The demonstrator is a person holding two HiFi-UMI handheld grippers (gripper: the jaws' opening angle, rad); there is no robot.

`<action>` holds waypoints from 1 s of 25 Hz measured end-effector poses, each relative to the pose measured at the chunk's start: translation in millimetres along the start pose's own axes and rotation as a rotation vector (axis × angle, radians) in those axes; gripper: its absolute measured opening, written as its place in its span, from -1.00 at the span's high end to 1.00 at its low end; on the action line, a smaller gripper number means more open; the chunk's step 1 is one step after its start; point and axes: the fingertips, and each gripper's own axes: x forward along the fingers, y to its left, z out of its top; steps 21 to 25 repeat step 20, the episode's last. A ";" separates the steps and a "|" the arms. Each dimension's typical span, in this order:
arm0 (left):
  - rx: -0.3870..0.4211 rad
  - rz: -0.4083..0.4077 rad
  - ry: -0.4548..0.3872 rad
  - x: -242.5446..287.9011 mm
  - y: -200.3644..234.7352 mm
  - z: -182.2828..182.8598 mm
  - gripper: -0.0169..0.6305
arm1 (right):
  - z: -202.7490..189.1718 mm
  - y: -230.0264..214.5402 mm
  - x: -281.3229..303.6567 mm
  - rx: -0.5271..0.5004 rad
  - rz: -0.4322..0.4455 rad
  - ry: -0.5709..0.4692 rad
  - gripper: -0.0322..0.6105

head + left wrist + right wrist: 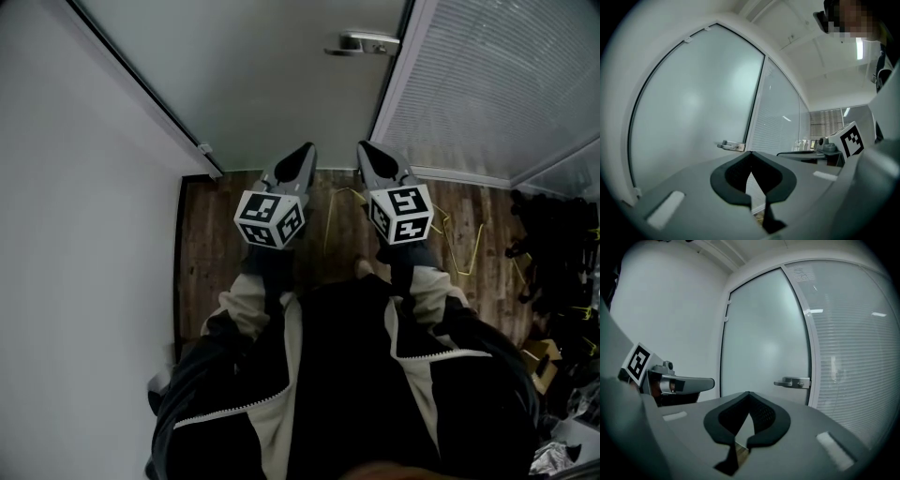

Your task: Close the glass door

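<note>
The frosted glass door (272,75) fills the top of the head view and lies flush in its frame. Its metal lever handle (364,43) sits at the door's right edge, beside the frame post. Both grippers point level at the door, side by side and short of it. My left gripper (305,150) is shut with nothing in it, and my right gripper (366,148) is likewise shut and empty. In the left gripper view the handle (731,146) shows just above the shut left gripper (750,154). In the right gripper view the handle (792,382) lies right of the shut right gripper (749,394).
A white wall (84,234) runs along the left. A glass partition with blinds (497,84) stands right of the door. The floor is dark wood (216,244), with yellow cables (459,244) and dark equipment (553,253) at the right. The person's dark jacket fills the foreground.
</note>
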 end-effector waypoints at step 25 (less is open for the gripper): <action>0.059 0.040 0.005 -41.5 6.3 2.2 0.93 | 5.9 50.8 -12.8 -0.044 0.051 -0.004 0.90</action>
